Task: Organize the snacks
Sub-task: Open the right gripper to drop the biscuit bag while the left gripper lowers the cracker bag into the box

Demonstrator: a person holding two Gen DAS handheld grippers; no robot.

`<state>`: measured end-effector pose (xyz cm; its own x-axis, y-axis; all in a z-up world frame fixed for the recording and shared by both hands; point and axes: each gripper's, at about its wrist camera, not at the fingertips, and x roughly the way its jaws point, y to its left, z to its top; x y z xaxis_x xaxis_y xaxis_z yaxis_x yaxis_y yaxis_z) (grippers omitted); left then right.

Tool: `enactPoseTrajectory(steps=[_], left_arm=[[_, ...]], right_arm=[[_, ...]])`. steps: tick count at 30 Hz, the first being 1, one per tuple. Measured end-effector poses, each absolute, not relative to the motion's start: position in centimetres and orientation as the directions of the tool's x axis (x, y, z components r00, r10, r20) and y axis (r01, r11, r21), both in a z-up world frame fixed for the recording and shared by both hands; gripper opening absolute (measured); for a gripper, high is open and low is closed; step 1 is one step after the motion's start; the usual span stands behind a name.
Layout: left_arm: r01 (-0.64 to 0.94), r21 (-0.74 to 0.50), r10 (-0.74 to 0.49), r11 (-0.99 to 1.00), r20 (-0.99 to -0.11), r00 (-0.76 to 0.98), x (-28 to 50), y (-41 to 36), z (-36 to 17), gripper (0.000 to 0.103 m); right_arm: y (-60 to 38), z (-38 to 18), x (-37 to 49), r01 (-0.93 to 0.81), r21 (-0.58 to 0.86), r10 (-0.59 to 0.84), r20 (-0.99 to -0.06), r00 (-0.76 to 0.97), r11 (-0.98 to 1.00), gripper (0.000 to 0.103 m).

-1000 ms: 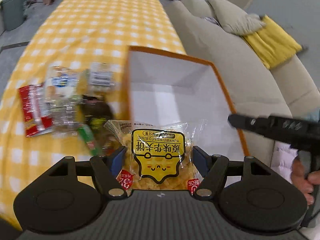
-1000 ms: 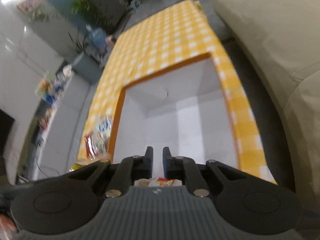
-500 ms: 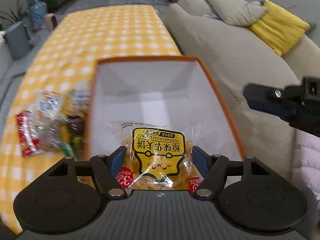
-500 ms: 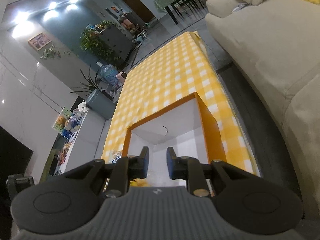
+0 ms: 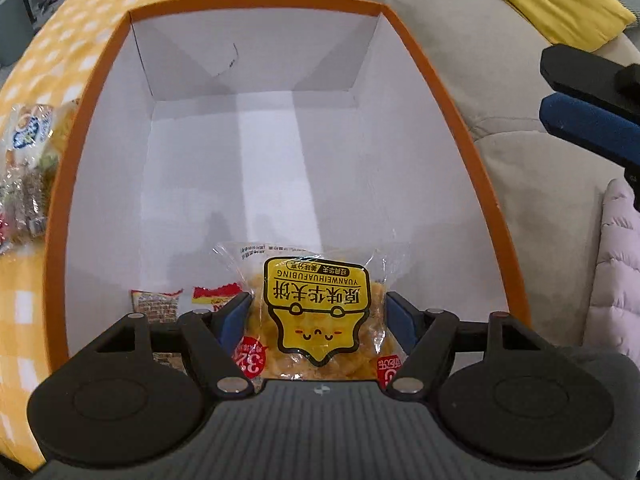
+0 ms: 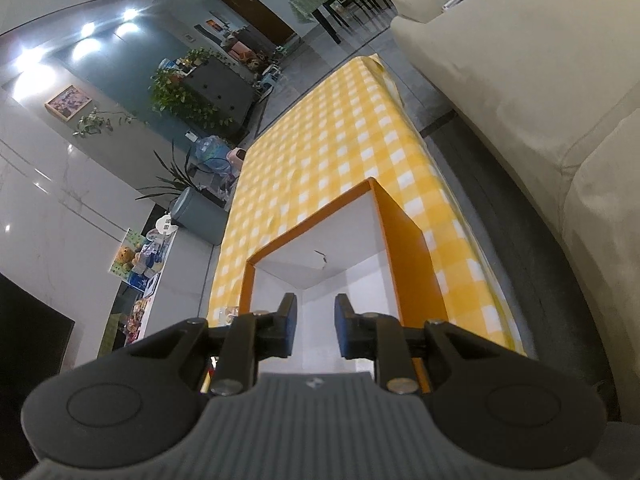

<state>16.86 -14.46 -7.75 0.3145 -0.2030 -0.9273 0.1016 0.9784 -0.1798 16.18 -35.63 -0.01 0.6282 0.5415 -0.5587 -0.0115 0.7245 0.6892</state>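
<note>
My left gripper (image 5: 316, 312) is shut on a clear snack bag with a yellow label (image 5: 316, 308) and holds it over the near end of the orange box with a white inside (image 5: 60, 184). A red and white packet (image 5: 160, 300) lies inside the box at the near left. My right gripper (image 6: 315, 322) is open and empty, raised above the box (image 6: 416, 264); it also shows in the left wrist view at the right edge (image 5: 592, 100).
Several loose snack packets (image 5: 28, 168) lie on the yellow checked tablecloth (image 6: 320, 152) left of the box. A beige sofa (image 6: 520, 60) with a yellow cushion (image 5: 568, 4) runs along the right. A grey bin (image 6: 200, 216) and plants stand beyond the table.
My left gripper has carried the yellow-label bag from beside the box to over its inside and lowered it. My right gripper has opened, risen and tilted up away from the box.
</note>
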Motion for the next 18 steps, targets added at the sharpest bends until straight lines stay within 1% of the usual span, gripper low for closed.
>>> enactPoseTrajectory(steps=[2, 4, 7, 10, 16, 18], left_arm=[[0.108, -0.216, -0.240, 0.970, -0.920, 0.310, 16.8, -14.3, -7.7, 0.093], [0.081, -0.225, -0.239, 0.971, -0.921, 0.308, 16.7, -14.0, -7.4, 0.096], [0.061, -0.231, -0.239, 0.971, -0.922, 0.304, 16.5, -13.6, -6.9, 0.096], [0.058, -0.236, -0.242, 0.970, -0.924, 0.297, 16.3, -13.2, -6.2, 0.096], [0.072, -0.220, -0.231, 0.973, -0.918, 0.324, 15.4, -12.6, -4.1, 0.096], [0.070, -0.214, -0.225, 0.974, -0.914, 0.338, 15.2, -12.2, -3.4, 0.096]], right_arm=[[-35.7, -0.1, 16.1, -0.005, 0.687, 0.538, -0.565, 0.626, 0.727, 0.021], [-35.7, -0.2, 16.2, 0.000, 0.688, 0.538, -0.567, 0.623, 0.726, 0.021], [-35.5, 0.0, 16.2, -0.006, 0.687, 0.541, -0.566, 0.622, 0.726, 0.022], [-35.2, 0.2, 16.1, -0.023, 0.680, 0.548, -0.570, 0.612, 0.733, 0.025], [-34.0, 0.8, 16.1, -0.058, 0.630, 0.541, -0.611, 0.578, 0.774, 0.033], [-33.4, 1.0, 16.2, -0.065, 0.602, 0.528, -0.638, 0.560, 0.796, 0.035]])
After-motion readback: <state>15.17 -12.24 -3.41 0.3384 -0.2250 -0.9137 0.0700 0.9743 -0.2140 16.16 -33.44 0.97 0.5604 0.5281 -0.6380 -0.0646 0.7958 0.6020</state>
